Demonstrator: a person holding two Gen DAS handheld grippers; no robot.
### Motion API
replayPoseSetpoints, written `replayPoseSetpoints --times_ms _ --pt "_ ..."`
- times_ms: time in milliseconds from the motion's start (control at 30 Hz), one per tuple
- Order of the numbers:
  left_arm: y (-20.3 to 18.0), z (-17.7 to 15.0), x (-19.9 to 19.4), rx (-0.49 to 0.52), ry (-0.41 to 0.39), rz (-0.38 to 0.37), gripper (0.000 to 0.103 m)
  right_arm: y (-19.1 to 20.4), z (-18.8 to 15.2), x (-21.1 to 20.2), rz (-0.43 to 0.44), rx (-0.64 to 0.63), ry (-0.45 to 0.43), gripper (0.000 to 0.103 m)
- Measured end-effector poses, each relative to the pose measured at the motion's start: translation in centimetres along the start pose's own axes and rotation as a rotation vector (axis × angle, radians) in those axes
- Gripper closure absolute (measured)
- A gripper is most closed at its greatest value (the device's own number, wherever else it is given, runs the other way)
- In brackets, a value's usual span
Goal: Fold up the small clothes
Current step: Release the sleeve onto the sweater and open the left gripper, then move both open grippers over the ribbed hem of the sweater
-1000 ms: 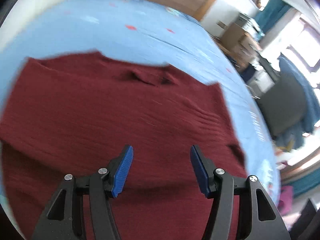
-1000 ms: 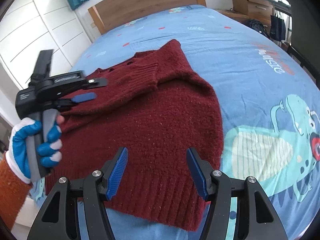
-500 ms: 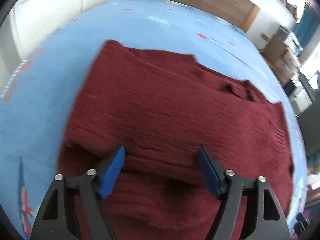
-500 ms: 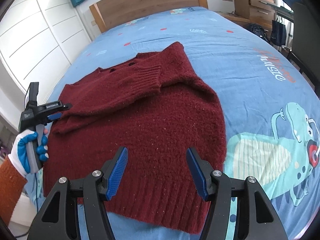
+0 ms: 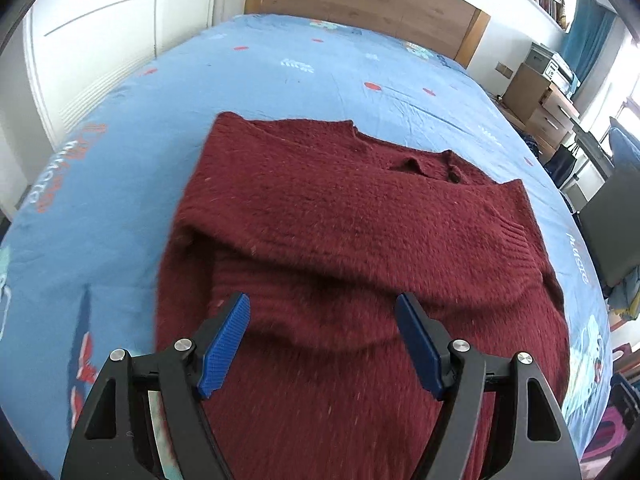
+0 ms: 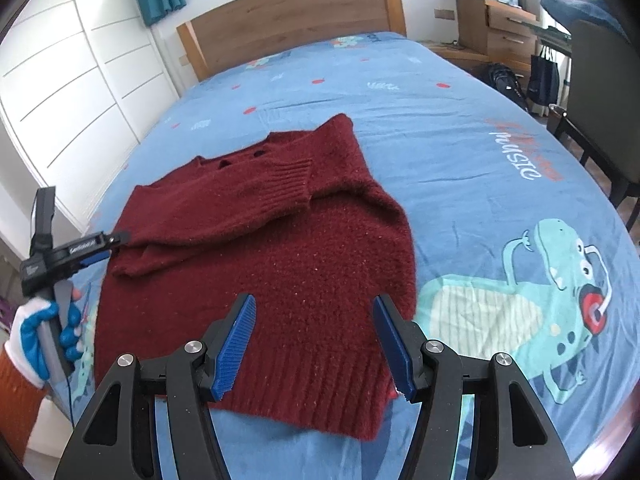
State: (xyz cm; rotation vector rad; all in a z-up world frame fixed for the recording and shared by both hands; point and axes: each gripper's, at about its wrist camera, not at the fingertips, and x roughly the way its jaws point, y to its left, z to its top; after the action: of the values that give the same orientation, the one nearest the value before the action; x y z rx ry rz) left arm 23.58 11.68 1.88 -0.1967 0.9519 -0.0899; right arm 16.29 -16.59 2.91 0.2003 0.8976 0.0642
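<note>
Your right gripper (image 6: 314, 340) hangs wide open over the sweater's (image 6: 280, 256) ribbed hem, holding nothing. Your left gripper (image 5: 322, 340) is spread just as wide — empty — above the sweater's side. The sweater lies flat on the bed (image 6: 460, 152), both sleeves folded across its chest; headboard (image 6: 296, 20) beyond.
</note>
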Motion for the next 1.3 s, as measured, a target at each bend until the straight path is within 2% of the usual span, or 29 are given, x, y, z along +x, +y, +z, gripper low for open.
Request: replayPoseSetpoints --times_ms 433,933,1300 --pt "0.1 -6.7 -7.3 0.026 -0.038 0.102 0.032 1.1 -3.5 -3.8 -0.016 -0.015 -0.003 0.039" --pt "1.0 -12.3 -15.7 0.047 -0.13 0.116 0.026 2.6 -6.8 -10.5 -0.055 -0.027 -0.074 0.035" --pt "3.1 -14.5 -19.1 0.002 -0.201 0.131 0.024 2.5 -8.0 -14.0 -0.056 -0.015 -0.122 0.033"
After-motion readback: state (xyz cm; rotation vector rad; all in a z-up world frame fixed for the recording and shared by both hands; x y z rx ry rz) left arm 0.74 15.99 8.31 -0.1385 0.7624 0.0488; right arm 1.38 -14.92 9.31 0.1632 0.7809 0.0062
